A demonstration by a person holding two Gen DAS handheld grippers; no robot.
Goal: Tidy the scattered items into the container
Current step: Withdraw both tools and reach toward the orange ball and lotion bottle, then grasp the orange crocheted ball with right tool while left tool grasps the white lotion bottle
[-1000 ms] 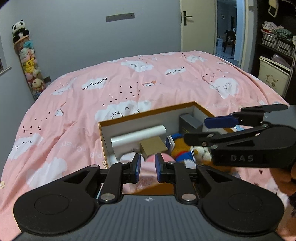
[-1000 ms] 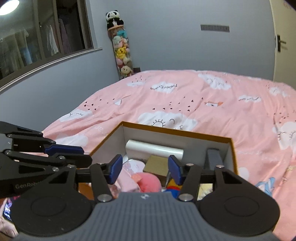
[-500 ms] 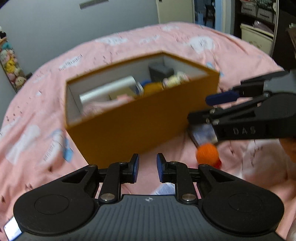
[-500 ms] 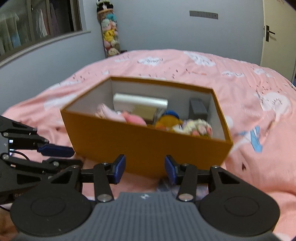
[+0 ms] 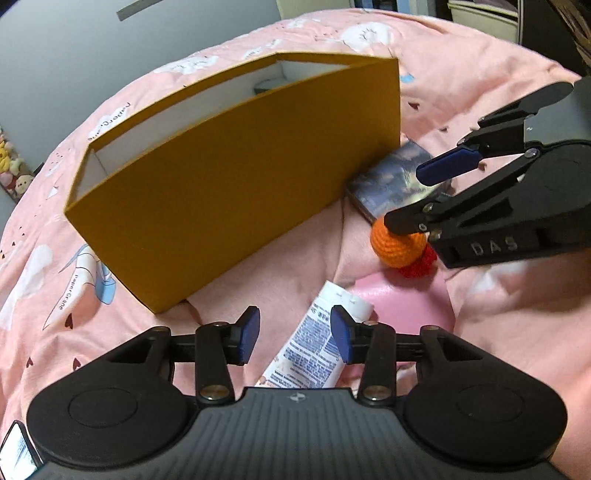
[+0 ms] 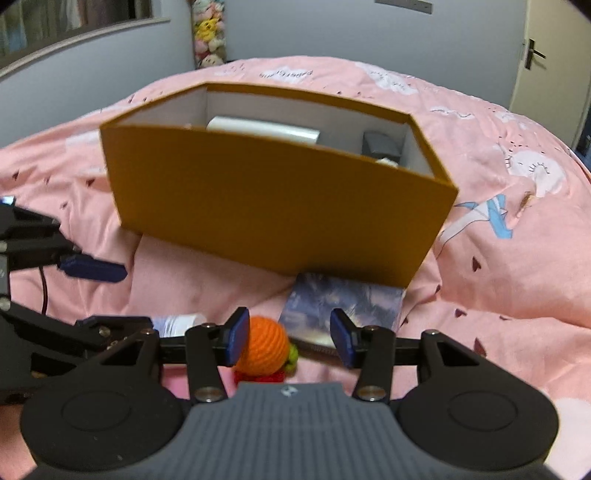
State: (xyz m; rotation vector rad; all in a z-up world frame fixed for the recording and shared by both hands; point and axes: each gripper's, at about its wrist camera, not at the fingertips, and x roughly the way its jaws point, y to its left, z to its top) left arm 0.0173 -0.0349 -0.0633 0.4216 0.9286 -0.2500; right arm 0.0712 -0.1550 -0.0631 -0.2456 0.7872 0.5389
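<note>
An orange box point(image 5: 221, 166) point(image 6: 277, 221) stands open-topped on the pink bed. In front of it lie a white tube with blue print point(image 5: 317, 343) point(image 6: 177, 323), an orange crochet ball point(image 5: 397, 245) point(image 6: 264, 347) and a dark blue booklet point(image 5: 391, 177) point(image 6: 343, 302). My left gripper point(image 5: 295, 334) point(image 6: 107, 295) hangs low over the tube, jaws opening, tube between the fingers but not pressed. My right gripper point(image 6: 290, 339) point(image 5: 413, 195) straddles the ball, jaws opening slightly, its left pad close beside the ball.
Inside the box a white roll point(image 6: 262, 129) and a dark grey item point(image 6: 380, 146) show above the wall. A glossy pink item point(image 5: 402, 306) lies under the tube's far end. Plush toys point(image 6: 207, 33) hang on the far wall.
Both grippers have dropped from above the box to the bed in front of it. The left jaws have spread from nearly shut. Tube, ball and booklet have come into view.
</note>
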